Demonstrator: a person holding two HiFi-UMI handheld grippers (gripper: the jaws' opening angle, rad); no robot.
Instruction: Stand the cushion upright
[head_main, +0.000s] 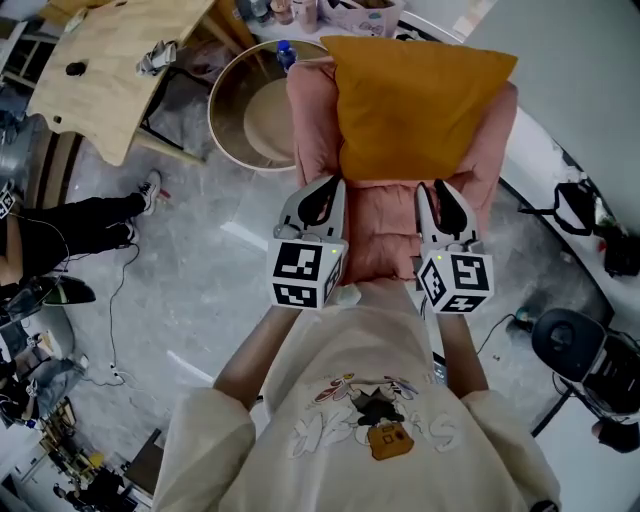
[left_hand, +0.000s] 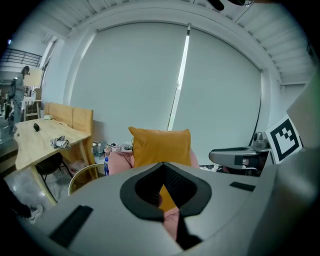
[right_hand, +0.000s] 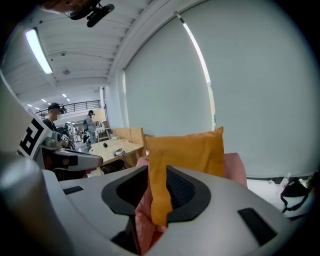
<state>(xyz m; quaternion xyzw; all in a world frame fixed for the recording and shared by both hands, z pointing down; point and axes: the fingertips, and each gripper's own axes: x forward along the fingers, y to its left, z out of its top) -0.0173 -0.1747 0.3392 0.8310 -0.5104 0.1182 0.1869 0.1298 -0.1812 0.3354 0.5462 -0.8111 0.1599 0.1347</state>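
Mustard-orange cushion (head_main: 415, 105) stands upright on the pink armchair (head_main: 385, 235), with its back resting against the chair's backrest and its lower edge down on the seat. From where the person stands at the front of the chair, both tongs hang over the seat, pointing at the cushion and tipped a little downward. The left tongs (head_main: 328, 188) are clenched tight on nothing and sit apart from the cushion. The right tongs (head_main: 440, 188) are just slightly parted and grip nothing either. Their tips are near the cushion's bottom edge, and only the orange fabric and pink upholstery beyond show through the gap. Off to the left of the chair is a light wooden tabletop (head_main: 110, 60) with a few small items on it. A blue-capped bottle (head_main: 285, 52) stands just beside the chair's back corner. Another person's dark-trousered legs (head_main: 75, 222) stretch across the grey floor (head_main: 200, 290).
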